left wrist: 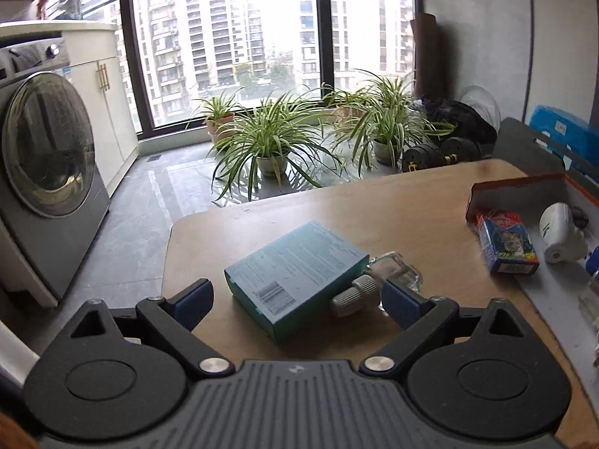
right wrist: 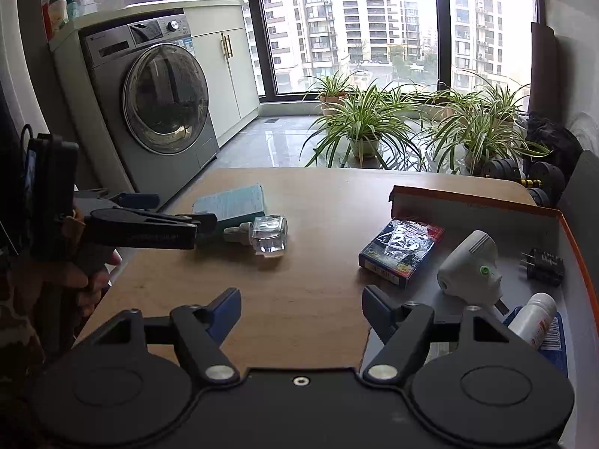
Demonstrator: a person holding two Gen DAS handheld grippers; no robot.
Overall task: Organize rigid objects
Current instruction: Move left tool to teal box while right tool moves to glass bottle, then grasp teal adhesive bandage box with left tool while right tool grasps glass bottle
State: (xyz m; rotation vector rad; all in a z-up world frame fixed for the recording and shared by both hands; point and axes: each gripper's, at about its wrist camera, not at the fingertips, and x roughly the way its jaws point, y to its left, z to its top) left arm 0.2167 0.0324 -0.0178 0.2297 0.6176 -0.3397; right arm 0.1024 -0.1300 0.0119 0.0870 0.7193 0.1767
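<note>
Left gripper [left wrist: 297, 293] jaws apart, straddling the teal box [left wrist: 295, 273] and the clear glass bottle [left wrist: 389, 275] touching its right side, both flat on the wooden table [left wrist: 411, 217]. Right gripper [right wrist: 301, 308] jaws apart, empty, over bare table beside the orange-rimmed tray [right wrist: 486, 207] holding card box [right wrist: 400, 250], white plug-in device [right wrist: 470, 267], black adapter [right wrist: 544, 265].

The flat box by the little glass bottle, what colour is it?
Teal, with small printed text; the flat box shows best in the left wrist view.

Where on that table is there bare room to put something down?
Bare wood lies between the clear bottle and the card box, and beyond the teal box to the far edge. The gray tray is crowded.
</note>
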